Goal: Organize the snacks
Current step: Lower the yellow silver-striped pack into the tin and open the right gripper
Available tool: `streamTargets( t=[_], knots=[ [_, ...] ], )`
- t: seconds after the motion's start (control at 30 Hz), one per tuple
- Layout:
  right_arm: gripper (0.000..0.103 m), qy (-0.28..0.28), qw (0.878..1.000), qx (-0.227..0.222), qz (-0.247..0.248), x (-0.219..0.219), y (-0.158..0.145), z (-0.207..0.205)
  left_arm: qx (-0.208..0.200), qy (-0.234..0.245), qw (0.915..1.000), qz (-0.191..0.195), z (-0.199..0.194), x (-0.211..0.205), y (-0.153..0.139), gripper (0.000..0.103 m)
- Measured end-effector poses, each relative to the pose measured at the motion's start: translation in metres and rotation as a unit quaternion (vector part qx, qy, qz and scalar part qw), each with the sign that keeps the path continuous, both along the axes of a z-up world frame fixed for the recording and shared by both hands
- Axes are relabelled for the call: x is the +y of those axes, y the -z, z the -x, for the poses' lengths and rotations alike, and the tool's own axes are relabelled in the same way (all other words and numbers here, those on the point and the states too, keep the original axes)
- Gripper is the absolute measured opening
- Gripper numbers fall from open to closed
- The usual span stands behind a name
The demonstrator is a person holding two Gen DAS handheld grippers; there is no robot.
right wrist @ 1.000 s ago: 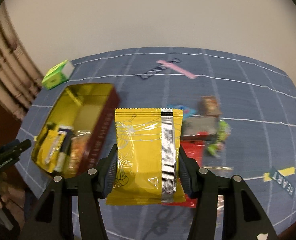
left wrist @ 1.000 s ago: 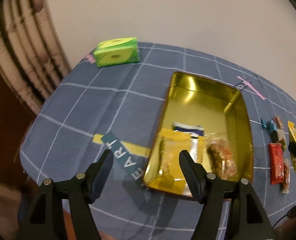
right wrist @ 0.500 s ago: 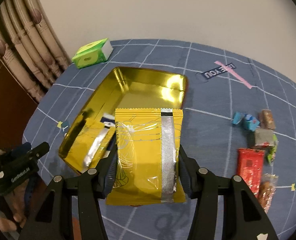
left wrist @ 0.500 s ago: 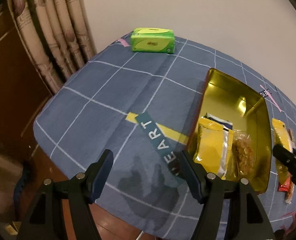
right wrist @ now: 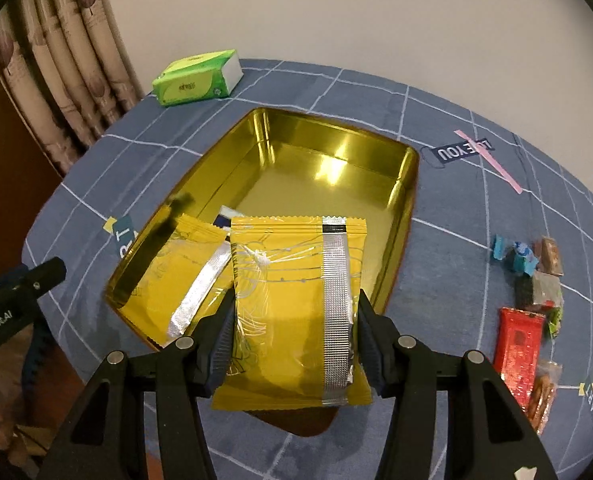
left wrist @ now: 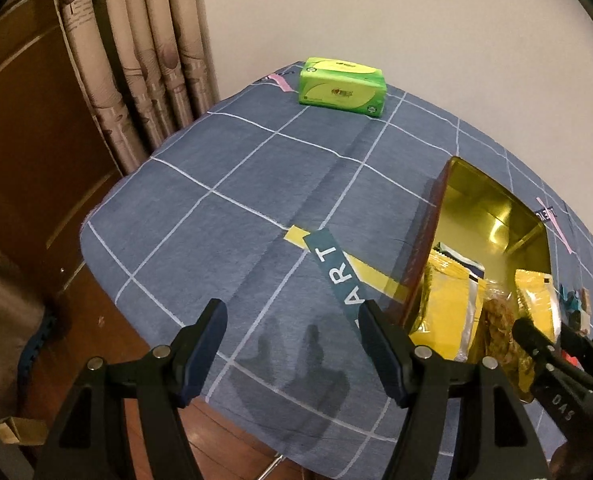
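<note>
My right gripper [right wrist: 294, 332] is shut on a yellow snack packet [right wrist: 296, 304] with a silver seam, held over the near end of the gold tin [right wrist: 336, 160]. Another yellow packet [right wrist: 176, 276] lies inside the tin at its near left, with a dark blue packet edge behind it. My left gripper [left wrist: 292, 344] stands open over bare tablecloth, left of the gold tin [left wrist: 492, 216], with nothing between its fingers. In the left wrist view the tin holds yellow packets [left wrist: 444, 312] and a clear bag of brown snacks [left wrist: 500, 340]; the right gripper's finger shows at the right edge.
A green tissue pack [right wrist: 196, 78] sits at the table's far left corner, also green tissue pack [left wrist: 342, 88]. Several loose snacks, among them a red bar [right wrist: 518, 348] and blue candies [right wrist: 514, 256], lie on the cloth right of the tin. Curtains [left wrist: 136, 60] hang beyond the table's left edge.
The right gripper carried the yellow packet leftward from above the loose snacks to over the tin. The left gripper moved left, off the tin and over bare cloth.
</note>
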State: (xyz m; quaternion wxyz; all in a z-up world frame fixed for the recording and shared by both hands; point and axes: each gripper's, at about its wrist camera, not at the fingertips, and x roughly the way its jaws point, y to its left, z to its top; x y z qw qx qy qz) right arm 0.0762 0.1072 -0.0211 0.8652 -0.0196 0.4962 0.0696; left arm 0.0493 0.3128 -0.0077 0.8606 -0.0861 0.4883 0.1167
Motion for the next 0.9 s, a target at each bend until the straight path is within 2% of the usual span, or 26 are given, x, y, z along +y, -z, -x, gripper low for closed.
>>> streamTargets(
  t=[0.37,0.9],
  knots=[
    [0.050,-0.011,1.000,0.009,0.010,0.016,0.013,-0.007,0.008,0.008,0.9999,0.006,-0.002,-0.002,0.003,0.070],
    [0.053,-0.013,1.000,0.021,0.019,0.011,0.027,-0.012,0.012,0.010,0.9999,0.001,-0.002,-0.004,0.004,0.070]
  ],
)
